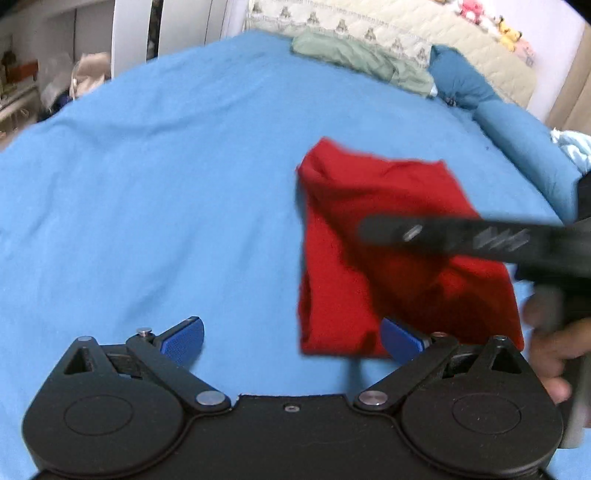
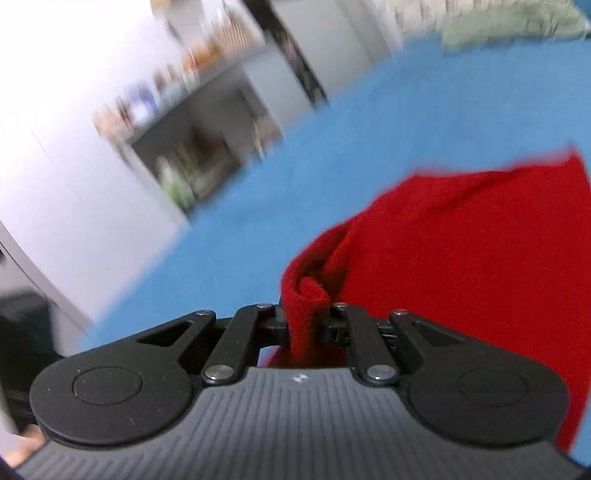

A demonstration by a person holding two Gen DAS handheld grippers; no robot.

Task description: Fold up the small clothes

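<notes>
— Left wrist view: we held our left gripper (image 1: 291, 341) low over the blue bedsheet (image 1: 147, 184), its blue pads (image 1: 183, 341) spread wide and gripping nothing, probably so it stood ready to take a second corner. The red garment (image 1: 369, 240) hung just beside the right-hand pad, lifted off the sheet by our right gripper (image 1: 373, 230) (blurred, crossing in front of the cloth).

— Right wrist view: we had the right gripper (image 2: 306, 321) pinched tight on a bunched fold of the red garment (image 2: 461, 240), the rest draping away to the right above the bedsheet (image 2: 332, 147). We judged the hold was for carrying it to a flat spot. A green garment (image 2: 509, 26) lay at the far edge.
</notes>
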